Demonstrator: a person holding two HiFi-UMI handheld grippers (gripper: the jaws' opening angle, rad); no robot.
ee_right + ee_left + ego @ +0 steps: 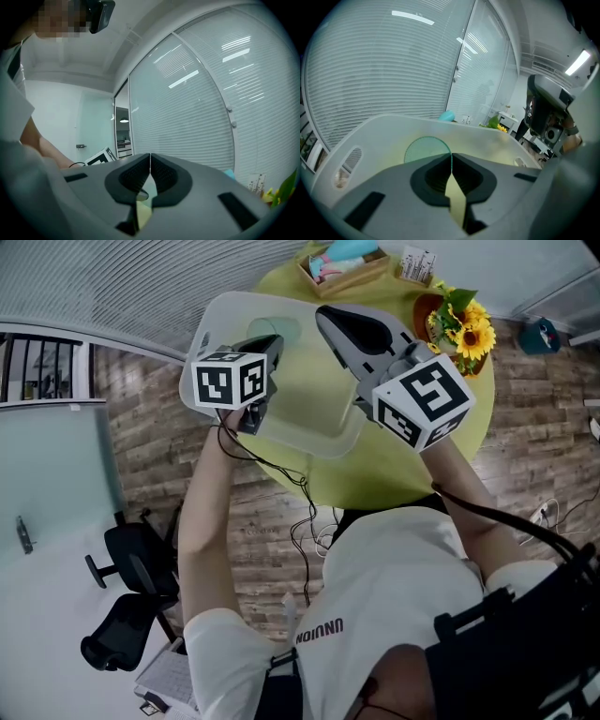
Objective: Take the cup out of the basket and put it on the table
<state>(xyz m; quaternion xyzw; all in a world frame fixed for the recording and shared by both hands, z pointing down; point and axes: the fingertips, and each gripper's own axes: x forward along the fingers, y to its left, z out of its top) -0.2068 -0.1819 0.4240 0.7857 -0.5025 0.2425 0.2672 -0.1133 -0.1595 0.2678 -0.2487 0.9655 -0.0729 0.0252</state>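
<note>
A translucent white basket (309, 418) stands on the round yellow-green table (394, 474). A pale green cup (279, 331) shows dimly through the basket's wall, and as a green disc, the cup (426, 150), in the left gripper view. My left gripper (272, 345) is over the basket's left rim, and my left gripper (451, 155) has its jaws shut with nothing seen between them. My right gripper (324, 315) hovers over the basket's far right part. It points up at the blinds, and the right gripper (150, 157) is shut and holds nothing.
At the table's far side are a wooden tray (342, 268) of small items, a card (417, 263) and a pot of sunflowers (461, 326). A black office chair (131, 592) stands on the wood floor at lower left. A glass door (47, 484) is at left.
</note>
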